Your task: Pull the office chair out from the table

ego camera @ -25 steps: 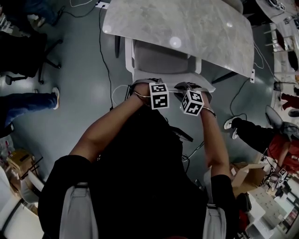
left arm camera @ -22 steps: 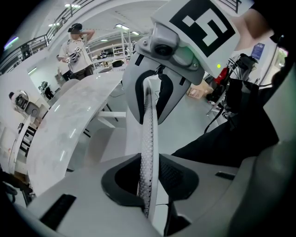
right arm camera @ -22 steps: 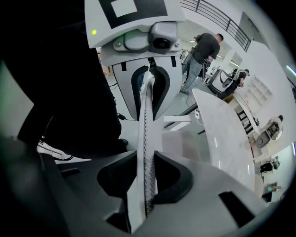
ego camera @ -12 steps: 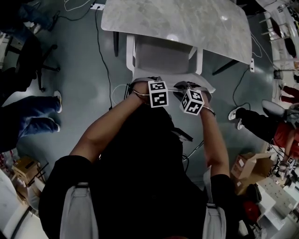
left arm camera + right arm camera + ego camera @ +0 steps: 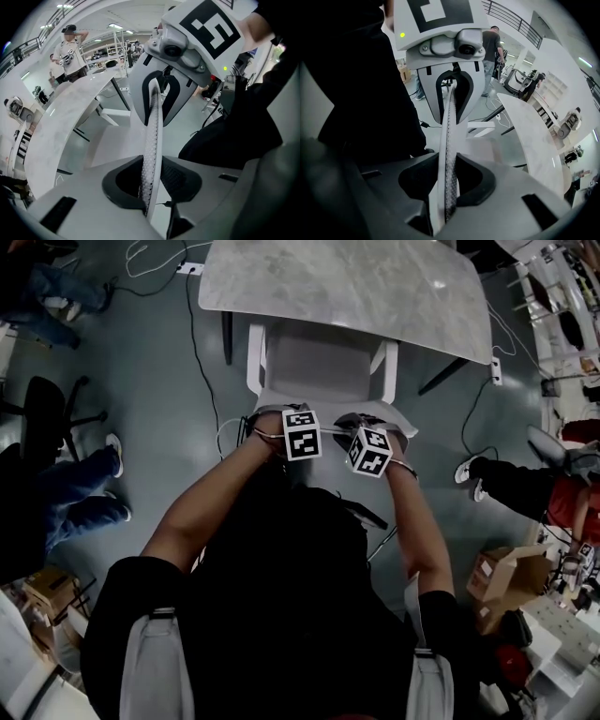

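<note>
A white office chair with a grey seat [image 5: 319,357] stands at the near edge of the marbled table [image 5: 347,282], its seat mostly out from under the top. Both grippers stand side by side on the chair's backrest top edge [image 5: 405,424]. In the left gripper view, the thin perforated backrest [image 5: 152,136] runs between the jaws of my left gripper [image 5: 150,180]; the jaws are opening while the pads still touch it. My right gripper [image 5: 446,185] is shut on the same backrest [image 5: 449,131]. Each gripper view shows the other gripper clamped further along the edge.
A person's legs in jeans [image 5: 66,488] and a black chair [image 5: 47,409] are at the left. Another person's legs [image 5: 506,488] are at the right, with a cardboard box [image 5: 497,573] nearby. Cables [image 5: 202,343] trail on the floor beside the table.
The chair has rolled out from under the table toward me, showing more of its seat. Both grippers moved back with the backrest.
</note>
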